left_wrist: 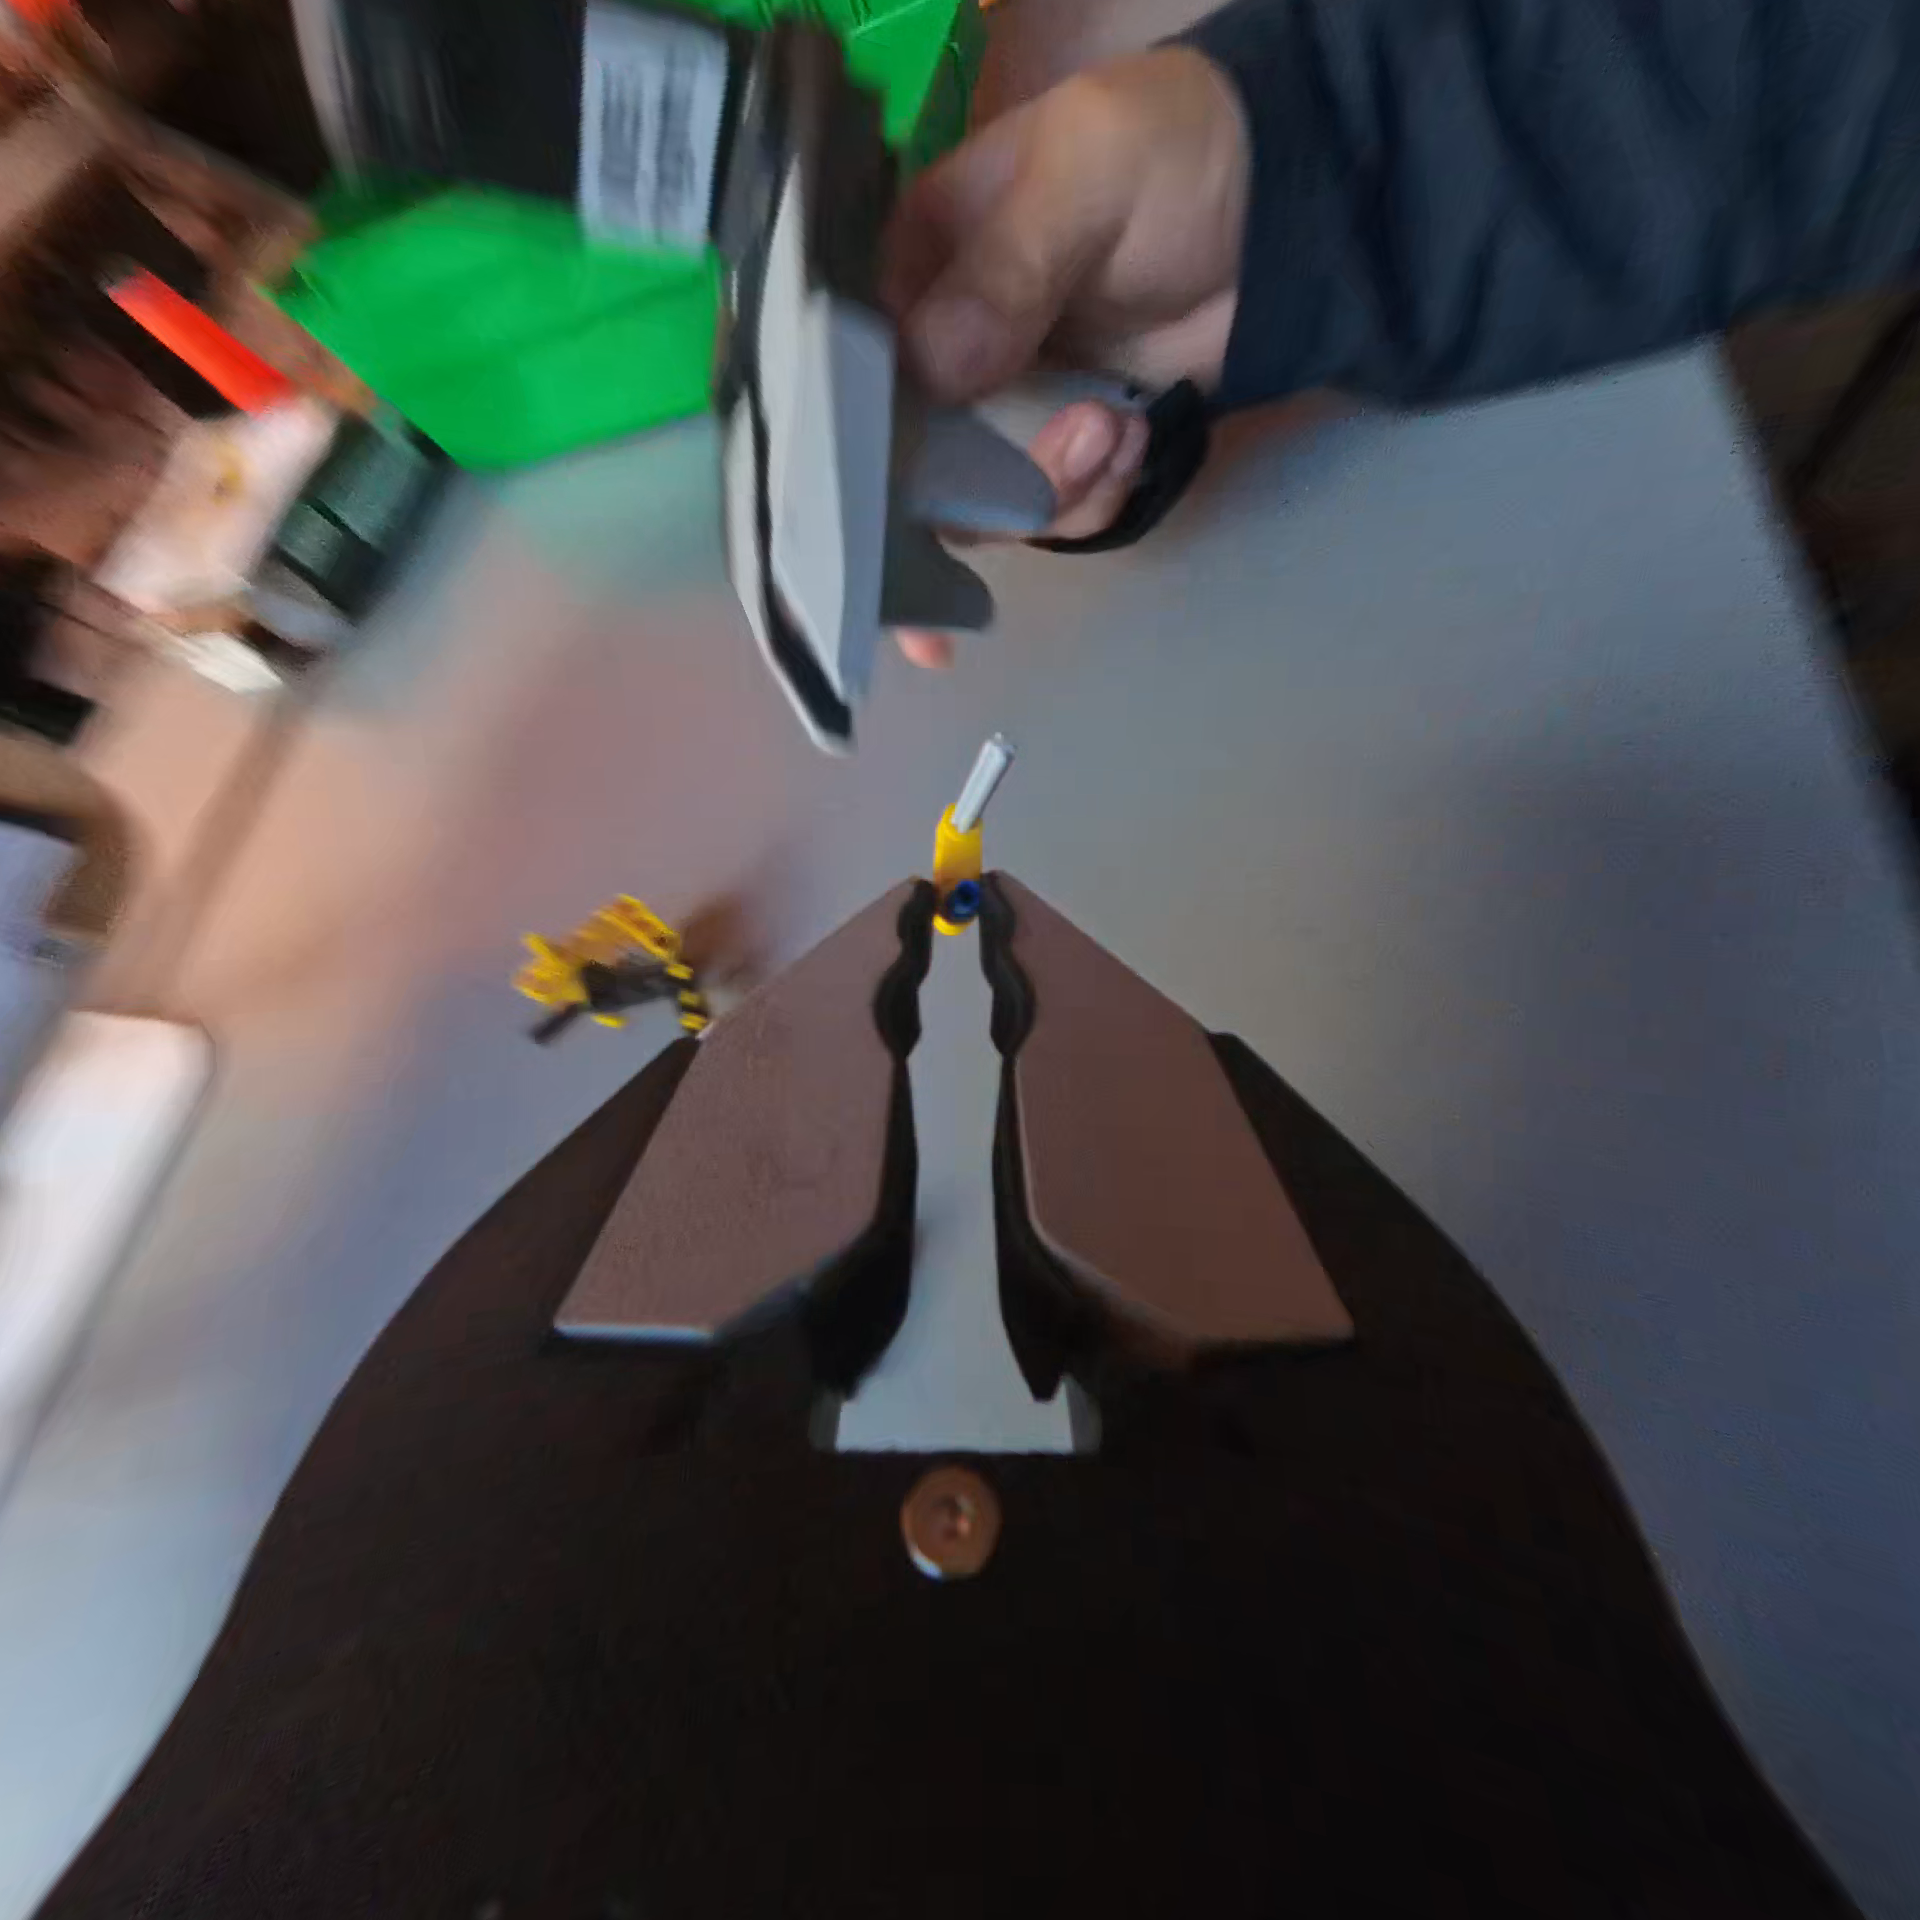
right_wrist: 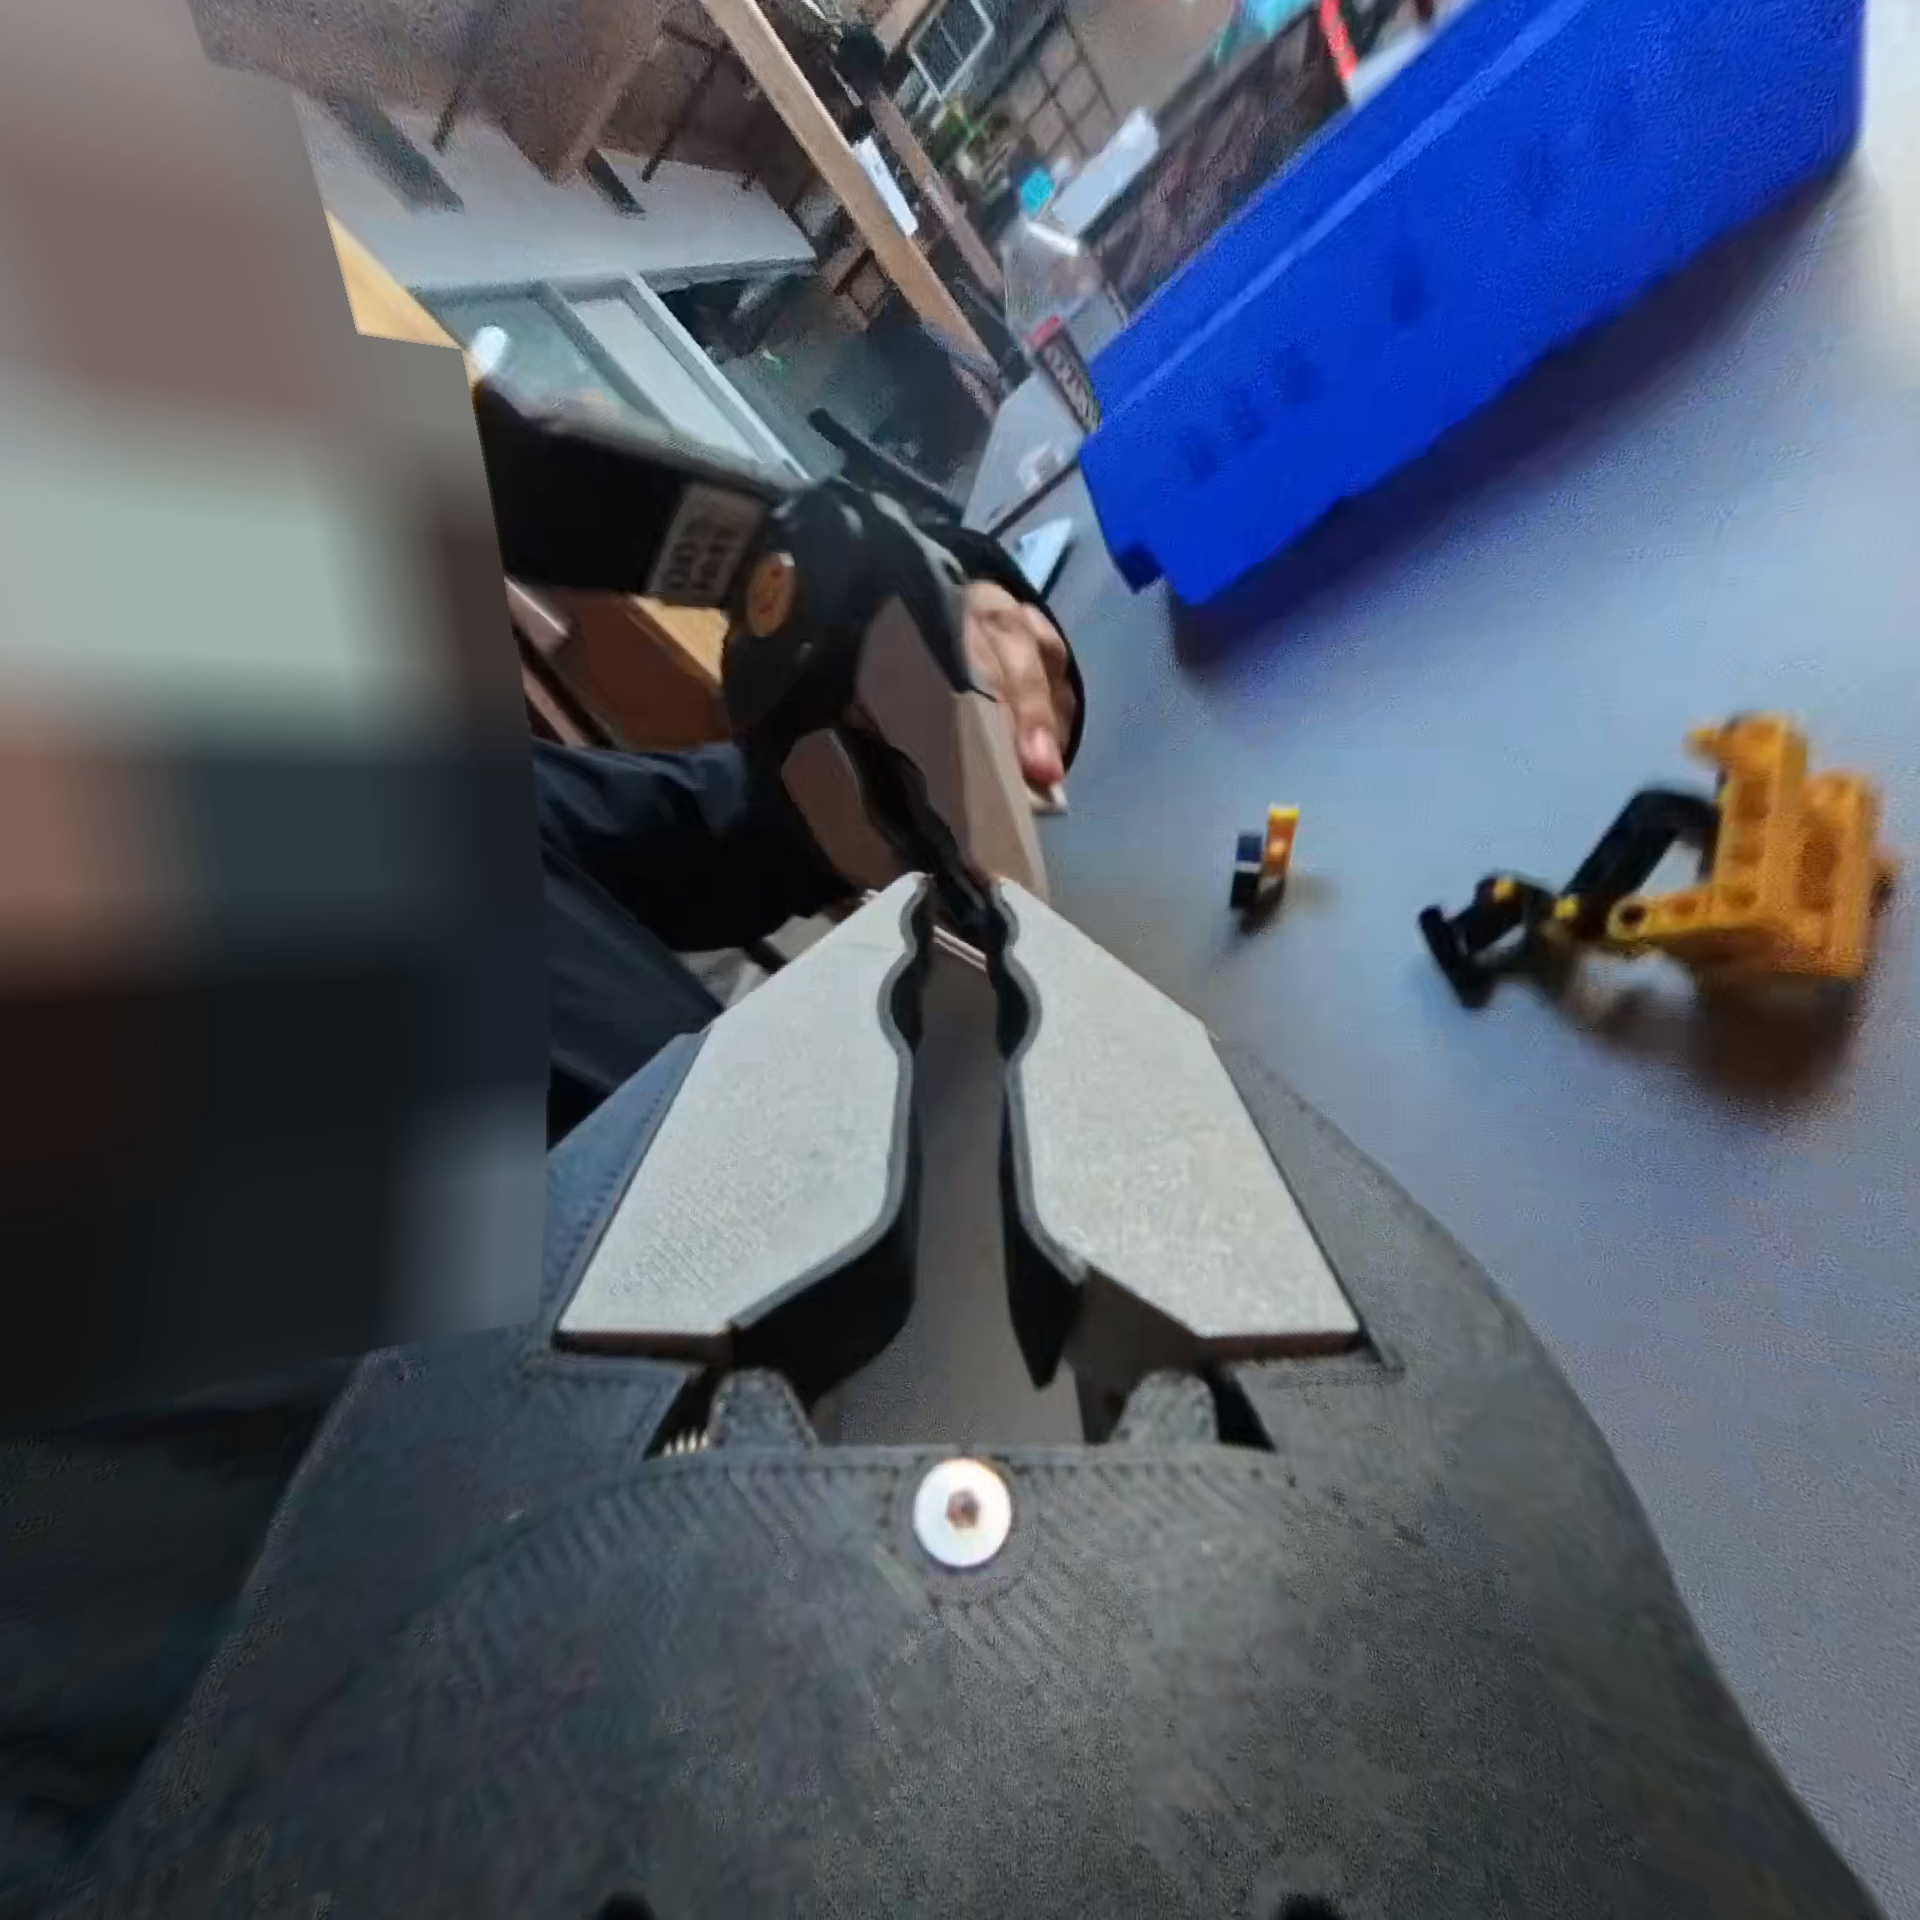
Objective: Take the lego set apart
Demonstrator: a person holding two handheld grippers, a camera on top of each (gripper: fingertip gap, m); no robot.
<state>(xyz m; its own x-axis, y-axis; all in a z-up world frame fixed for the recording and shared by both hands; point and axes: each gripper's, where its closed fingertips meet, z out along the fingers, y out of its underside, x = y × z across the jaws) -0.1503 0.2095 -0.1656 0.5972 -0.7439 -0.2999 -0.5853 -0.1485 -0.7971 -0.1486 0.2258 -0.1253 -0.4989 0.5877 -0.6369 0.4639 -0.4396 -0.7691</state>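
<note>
In the left wrist view the left tool (left_wrist: 958,902) pinches a small yellow connector with a blue pin and a pale grey axle (left_wrist: 962,854) at its tips, above the grey bench (left_wrist: 1455,935); I judge a pulled-off piece is in hand, to be set down next. In the right wrist view the right tool (right_wrist: 961,902) is slightly spread and empty, while the yellow-and-black lego assembly (right_wrist: 1704,883) lies mid-bench near a blue plastic bin (right_wrist: 1455,270), needing a fresh grip.

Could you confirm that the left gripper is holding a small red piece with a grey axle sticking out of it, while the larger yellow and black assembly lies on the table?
Not quite: the piece pinched at the left gripper tips is yellow, not red, as the left wrist view shows. The grey axle does stick out of it, and the yellow and black assembly lies on the table.
</note>
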